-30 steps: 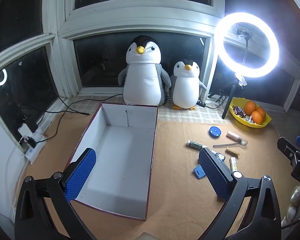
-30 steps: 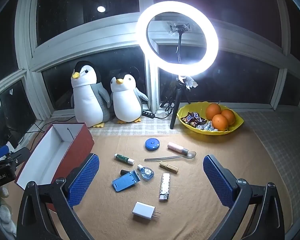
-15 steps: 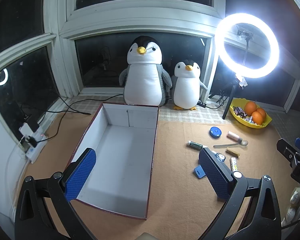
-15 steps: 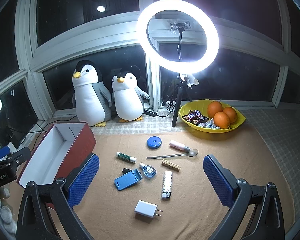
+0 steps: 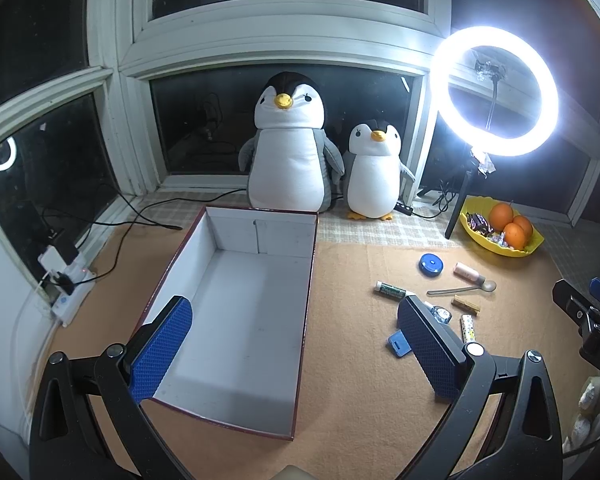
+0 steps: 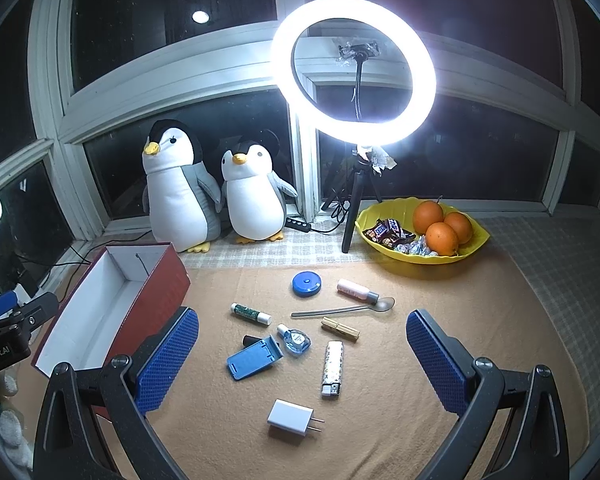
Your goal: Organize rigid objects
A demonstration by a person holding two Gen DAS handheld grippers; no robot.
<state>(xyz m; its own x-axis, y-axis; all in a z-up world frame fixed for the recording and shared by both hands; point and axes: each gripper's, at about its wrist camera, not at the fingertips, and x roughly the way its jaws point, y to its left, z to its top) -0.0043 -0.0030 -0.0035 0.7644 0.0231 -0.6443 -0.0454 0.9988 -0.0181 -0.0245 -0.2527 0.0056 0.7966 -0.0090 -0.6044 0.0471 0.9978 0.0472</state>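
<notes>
A red box with a white inside (image 5: 240,304) (image 6: 100,316) lies open and bare on the tan mat. Right of it are scattered small items: a blue round case (image 6: 307,283), a pink-capped bottle (image 6: 356,290), a spoon (image 6: 344,309), a green tube (image 6: 250,313), a small blue bottle (image 6: 296,339), a wooden clip (image 6: 340,329), a lighter (image 6: 333,368), a blue phone stand (image 6: 254,357) and a white charger plug (image 6: 291,423). My left gripper (image 5: 296,344) hovers open over the box's near end. My right gripper (image 6: 302,356) hovers open above the items, holding nothing.
Two plush penguins (image 6: 180,188) (image 6: 252,196) stand at the window. A ring light on a tripod (image 6: 354,72) and a yellow bowl with oranges and sweets (image 6: 424,228) sit at the back right. Cables and a power strip (image 5: 66,284) lie at the left.
Both views have shifted only slightly; the right gripper has drifted a little back from the items. Nothing was picked up or moved.
</notes>
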